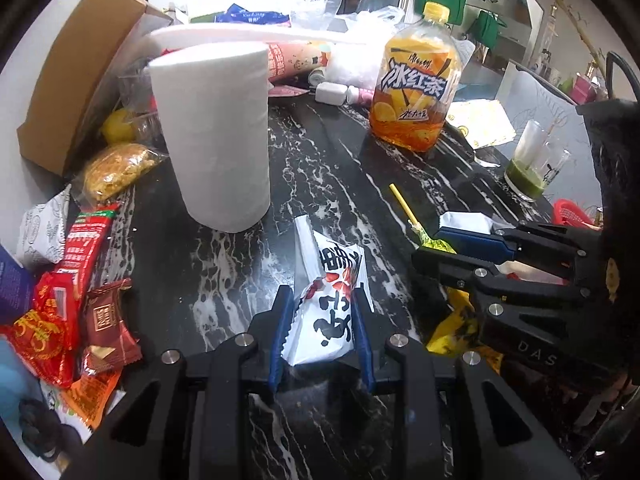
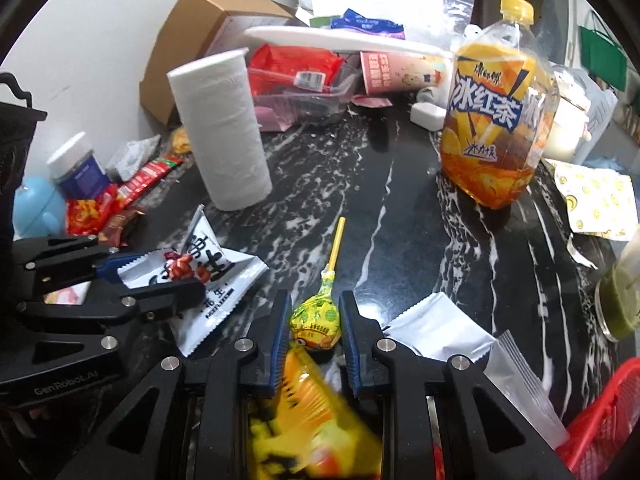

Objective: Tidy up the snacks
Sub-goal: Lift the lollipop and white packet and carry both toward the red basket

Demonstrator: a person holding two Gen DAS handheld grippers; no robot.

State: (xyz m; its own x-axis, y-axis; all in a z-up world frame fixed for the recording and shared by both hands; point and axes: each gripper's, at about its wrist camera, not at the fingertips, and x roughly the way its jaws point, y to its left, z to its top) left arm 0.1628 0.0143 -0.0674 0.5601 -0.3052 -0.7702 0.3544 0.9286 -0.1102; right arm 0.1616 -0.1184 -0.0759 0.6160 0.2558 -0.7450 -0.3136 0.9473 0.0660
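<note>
On the dark marble table (image 1: 224,280) the left gripper (image 1: 322,312) grasps a white peanut packet (image 1: 332,300) and the right gripper (image 2: 314,320) clamps a lollipop (image 2: 316,320), while many snacks (image 1: 80,312) lie unsorted.

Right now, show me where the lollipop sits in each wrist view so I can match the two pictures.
Left wrist view: the lollipop lies right of centre on the dark table, its wrapped head by the right gripper, its yellow stick running up-left.
Right wrist view: the lollipop is low in the middle, its head between the right gripper's fingers, its stick pointing up.
Shared landmark: the iced tea bottle.
</note>
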